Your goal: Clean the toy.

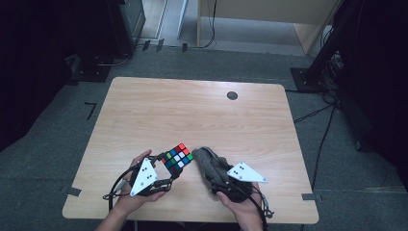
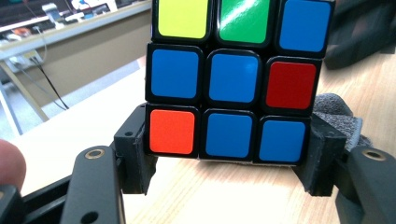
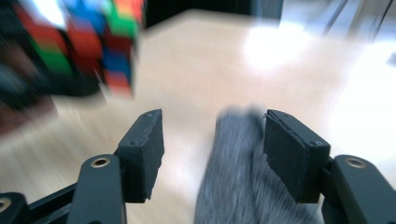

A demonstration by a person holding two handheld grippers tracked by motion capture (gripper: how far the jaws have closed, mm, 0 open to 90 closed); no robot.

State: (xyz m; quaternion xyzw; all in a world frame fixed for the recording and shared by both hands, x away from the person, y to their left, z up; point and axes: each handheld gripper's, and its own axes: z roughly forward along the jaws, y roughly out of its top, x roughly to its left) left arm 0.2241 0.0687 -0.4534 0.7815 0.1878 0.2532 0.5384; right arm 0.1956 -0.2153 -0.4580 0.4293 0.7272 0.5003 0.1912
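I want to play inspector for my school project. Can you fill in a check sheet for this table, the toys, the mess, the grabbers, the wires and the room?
Surface: pale wooden table, with a small dark round spot near the far edge.
Job's things: scrambled puzzle cube lifted off the table; grey knitted cloth lying beside it.
Clutter: nothing seen.
Grippers: left gripper has its fingers shut on the cube's sides; right gripper fingers are apart, the cloth lying between them against one finger.
Cables: black cables on the floor at the right.
Surroundings: grey carpet, dark stands, a wooden cabinet behind.
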